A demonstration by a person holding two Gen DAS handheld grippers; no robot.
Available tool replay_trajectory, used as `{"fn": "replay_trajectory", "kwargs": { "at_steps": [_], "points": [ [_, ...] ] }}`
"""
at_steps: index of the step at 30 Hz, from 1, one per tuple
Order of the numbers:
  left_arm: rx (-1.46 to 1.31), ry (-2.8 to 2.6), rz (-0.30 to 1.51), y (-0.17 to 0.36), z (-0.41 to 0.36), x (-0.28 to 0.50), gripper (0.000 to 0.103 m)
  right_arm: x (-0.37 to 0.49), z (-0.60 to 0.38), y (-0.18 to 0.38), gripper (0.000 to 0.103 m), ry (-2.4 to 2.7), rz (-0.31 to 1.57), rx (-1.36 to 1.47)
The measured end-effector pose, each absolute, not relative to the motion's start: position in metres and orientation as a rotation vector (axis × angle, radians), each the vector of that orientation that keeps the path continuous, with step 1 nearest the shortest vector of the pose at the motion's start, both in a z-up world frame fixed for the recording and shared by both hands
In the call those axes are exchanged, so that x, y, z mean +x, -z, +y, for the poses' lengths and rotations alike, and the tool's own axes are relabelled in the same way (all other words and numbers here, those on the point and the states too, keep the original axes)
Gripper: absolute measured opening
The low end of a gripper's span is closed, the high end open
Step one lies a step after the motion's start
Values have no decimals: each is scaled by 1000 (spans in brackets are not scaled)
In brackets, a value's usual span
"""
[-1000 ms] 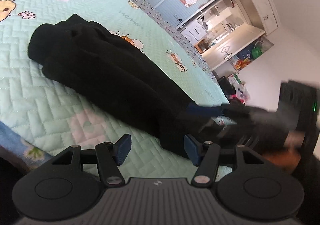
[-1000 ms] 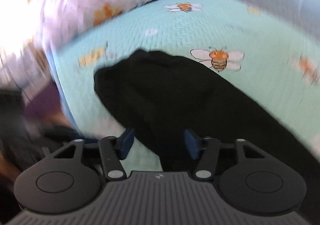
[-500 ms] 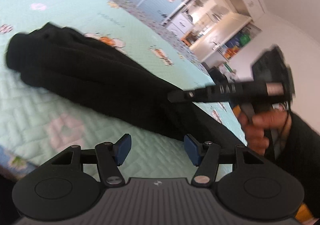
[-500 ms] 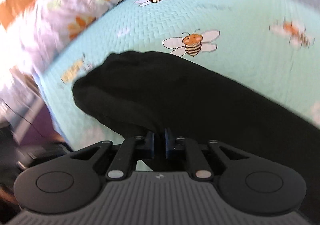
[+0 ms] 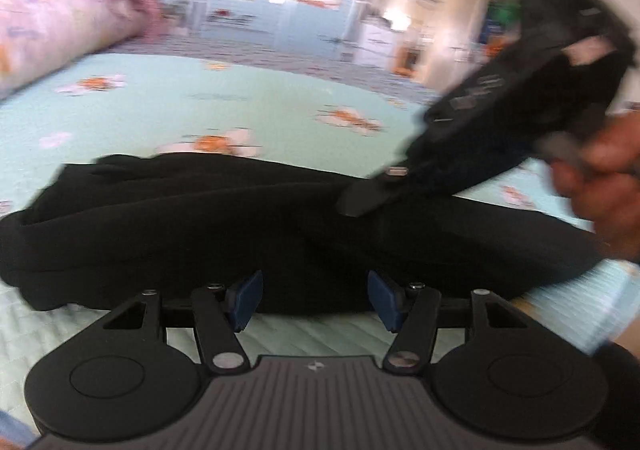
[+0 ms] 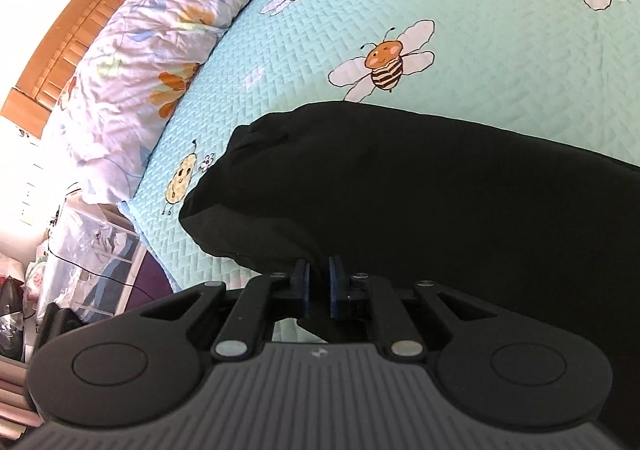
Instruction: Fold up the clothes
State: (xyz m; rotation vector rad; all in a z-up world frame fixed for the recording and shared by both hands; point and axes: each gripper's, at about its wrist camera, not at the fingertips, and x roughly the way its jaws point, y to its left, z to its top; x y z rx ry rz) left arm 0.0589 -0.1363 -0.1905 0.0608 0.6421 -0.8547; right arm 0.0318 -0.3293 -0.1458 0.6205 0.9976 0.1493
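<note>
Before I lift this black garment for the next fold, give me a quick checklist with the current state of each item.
1. Right gripper pinched on the black garment: ok, the fingers are nearly together with fabric between them.
2. Left gripper gripping fabric: not ok, its fingers are spread wide at the garment's near edge.
3. Garment fully on the bedspread: ok, none hangs over the edge in either view.
4. Pillow away from the garment: ok, they lie apart.
5. Grippers out of each other's way: cannot tell, the left view is blurred.
6. Layers lined up: cannot tell, the black folds are hard to read.
</note>
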Motion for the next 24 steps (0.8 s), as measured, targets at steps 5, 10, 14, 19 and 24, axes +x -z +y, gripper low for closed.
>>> {"fn": "replay_trajectory", "kwargs": {
  "at_steps": [5,10,14,19,24],
  "points": [
    [23,712,670,199,-149,66,61,30,-328,146,7,-181,987,643],
    [78,643,638,205,-164,55,61,29,-324,147,5,-199,971,642],
    [130,586,602,215,-164,54,13,15,-336,145,10,-167,925,697],
    [88,587,620,215,-148,61,0,-29,-342,141,14,-167,859,748],
    [70,620,618,204,-127,42,0,-97,-323,175,34,-200,835,836]
  ]
}}
